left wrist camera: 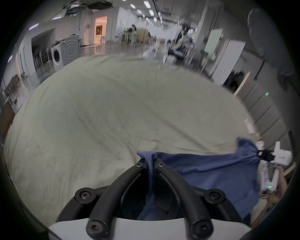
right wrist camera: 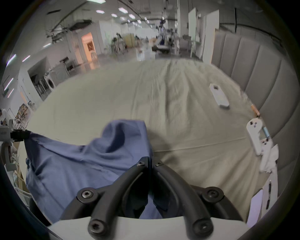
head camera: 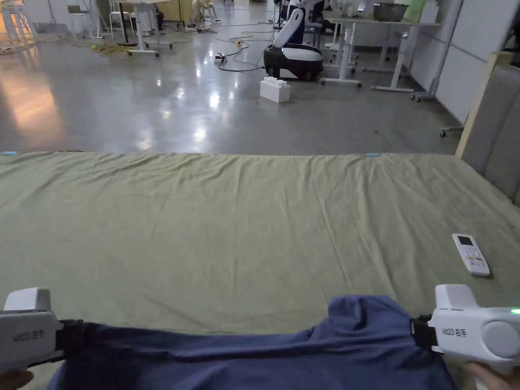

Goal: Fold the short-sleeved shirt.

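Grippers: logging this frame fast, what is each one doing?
Left gripper: closed on the blue shirt.
Right gripper: closed on the same shirt's other side.

Dim, even indoor light from ceiling panels (right wrist camera: 99,11); glare patches shine on the floor (head camera: 203,101) far beyond both grippers. Both gripper views bend strongly at their dark round edges, and the background ahead of the jaws is smeared with blur.

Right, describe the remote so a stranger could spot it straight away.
Start with the wide green sheet that covers the bed. Go to its right side, near the padded grey headboard. The remote lies flat there, just beyond the right tool: small, white, with a dark screen at its far end, well apart from the blue shirt.
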A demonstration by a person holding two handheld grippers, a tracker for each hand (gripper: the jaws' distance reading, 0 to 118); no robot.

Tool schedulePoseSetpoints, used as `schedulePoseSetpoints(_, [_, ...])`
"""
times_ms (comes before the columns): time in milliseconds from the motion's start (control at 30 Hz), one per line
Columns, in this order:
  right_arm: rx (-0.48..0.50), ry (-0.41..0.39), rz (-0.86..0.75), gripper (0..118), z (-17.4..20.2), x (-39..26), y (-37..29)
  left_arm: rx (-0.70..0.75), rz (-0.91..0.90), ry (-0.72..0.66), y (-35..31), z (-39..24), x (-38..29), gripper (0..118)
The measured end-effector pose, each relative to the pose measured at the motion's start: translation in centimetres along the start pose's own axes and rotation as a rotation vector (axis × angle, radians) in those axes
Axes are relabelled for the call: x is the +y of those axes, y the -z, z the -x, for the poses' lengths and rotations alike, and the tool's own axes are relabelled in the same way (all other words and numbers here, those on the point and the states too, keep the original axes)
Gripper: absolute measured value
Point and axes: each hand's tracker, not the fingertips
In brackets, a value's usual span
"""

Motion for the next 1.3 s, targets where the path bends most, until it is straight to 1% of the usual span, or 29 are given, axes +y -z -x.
schedulePoseSetpoints(67, [0.029,0.014,-0.058,3,-0.2,-0.8,-4.4,-0.086,-0.038,0.023,-4.6,0.3,-1.2,8])
schedulePoseSetpoints(133, [0.038,0.034,-0.096,3,-0.3,-2.4,-8.2,-0.092,-0.085,0.070,-8.5,0.9,-2.9,8])
schedulePoseSetpoints(167, [0.031,0.046,-0.124,3,0.0,-4.0,-10.2,-0.095,-0.094,0.080,-10.1,1.4,-4.5,8])
schedulePoseSetpoints(233, [0.046,0.068,-0.128,3,-0.1,-7.2,-13.1,-0.083,-0.094,0.075,-12.1,2.6,-7.6,8])
schedulePoseSetpoints(267, [0.049,0.098,-0.141,3,-0.1,-8.8,-14.3,-0.088,-0.092,0.070,-12.6,3.5,-9.1,8])
schedulePoseSetpoints(333, [0.055,0.115,-0.121,3,0.5,-12.1,-16.1,-0.122,-0.101,0.063,-13.2,5.2,-12.2,8])
schedulePoseSetpoints(400, [0.029,0.138,-0.118,3,0.5,-15.3,-16.9,-0.135,-0.060,0.002,-12.6,6.9,-14.6,8])
schedulePoseSetpoints(433, [0.045,0.155,-0.059,3,0.4,-16.6,-16.6,-0.119,-0.039,-0.041,-12.1,7.6,-15.7,8])
schedulePoseSetpoints(500, [0.024,0.169,-0.034,3,0.5,-18.8,-16.0,-0.119,-0.021,-0.037,-11.3,8.2,-17.1,8])
schedulePoseSetpoints(533, [0.014,0.181,0.009,3,0.5,-19.8,-15.4,-0.105,0.002,-0.054,-10.7,8.3,-17.8,8])
schedulePoseSetpoints(600, [0.019,0.194,0.007,3,0.1,-20.7,-14.3,-0.093,-0.004,-0.026,-9.8,8.8,-18.6,8])
schedulePoseSetpoints(633, [0.021,0.212,0.014,3,0.2,-21.1,-13.8,-0.084,-0.007,-0.010,-9.4,9.2,-18.6,11])
schedulePoseSetpoints(667, [0.020,0.209,0.014,4,0.4,-21.3,-13.6,-0.041,-0.012,0.002,-9.2,9.2,-18.5,23])
schedulePoseSetpoints(700, [0.016,0.206,0.010,8,0.3,-21.5,-13.4,-0.008,-0.017,0.015,-9.2,9.3,-18.4,44])
schedulePoseSetpoints(733, [0.011,0.190,0.004,30,0.3,-21.4,-13.5,0.021,-0.026,0.029,-9.9,9.1,-18.8,75])
schedulePoseSetpoints(767, [0.003,0.168,0.002,56,0.4,-21.2,-13.6,0.014,-0.051,0.024,-10.3,9.1,-18.7,91])
schedulePoseSetpoints(800, [-0.020,0.155,-0.004,75,0.5,-21.0,-14.0,0.024,-0.072,0.017,-11.0,9.3,-18.4,97])
schedulePoseSetpoints(833, [-0.034,0.142,-0.014,79,0.3,-20.6,-14.7,0.026,-0.117,0.003,-12.2,9.5,-17.8,96])
schedulePoseSetpoints(867, [-0.047,0.119,-0.050,76,0.4,-20.0,-15.8,0.014,-0.168,-0.007,-13.8,9.3,-17.9,96])
schedulePoseSetpoints(900, [-0.055,0.118,-0.080,76,0.6,-19.5,-16.8,0.019,-0.225,-0.005,-15.3,8.9,-17.7,96])
schedulePoseSetpoints(933, [-0.064,0.132,-0.134,76,1.0,-19.0,-18.3,0.016,-0.305,0.001,-17.2,8.1,-17.4,96])
schedulePoseSetpoints(967, [-0.059,0.164,-0.195,76,0.3,-19.2,-19.0,0.010,-0.382,0.018,-19.2,7.0,-17.1,96])
schedulePoseSetpoints(1000, [-0.045,0.180,-0.247,76,0.8,-18.8,-20.3,0.011,-0.440,0.035,-21.1,5.6,-17.3,96])
schedulePoseSetpoints(1067, [-0.001,0.194,-0.366,76,2.6,-17.5,-23.5,0.033,-0.568,0.113,-24.8,2.2,-17.0,96])
schedulePoseSetpoints(1133, [0.023,0.155,-0.479,76,4.7,-16.5,-26.4,0.039,-0.652,0.186,-27.4,-0.8,-16.7,96])
schedulePoseSetpoints(1200, [0.029,0.078,-0.572,76,6.7,-15.0,-28.7,0.002,-0.708,0.260,-29.6,-3.3,-16.0,96])
schedulePoseSetpoints(1233, [0.025,0.034,-0.625,76,8.3,-14.4,-29.8,-0.033,-0.734,0.283,-30.8,-4.6,-15.7,96])
schedulePoseSetpoints(1267, [0.018,-0.012,-0.672,76,9.3,-13.8,-30.8,-0.053,-0.754,0.294,-31.6,-5.4,-15.5,95])
schedulePoseSetpoints(1300, [0.018,-0.041,-0.694,76,9.9,-13.5,-31.4,-0.063,-0.777,0.305,-32.3,-6.2,-15.4,95])
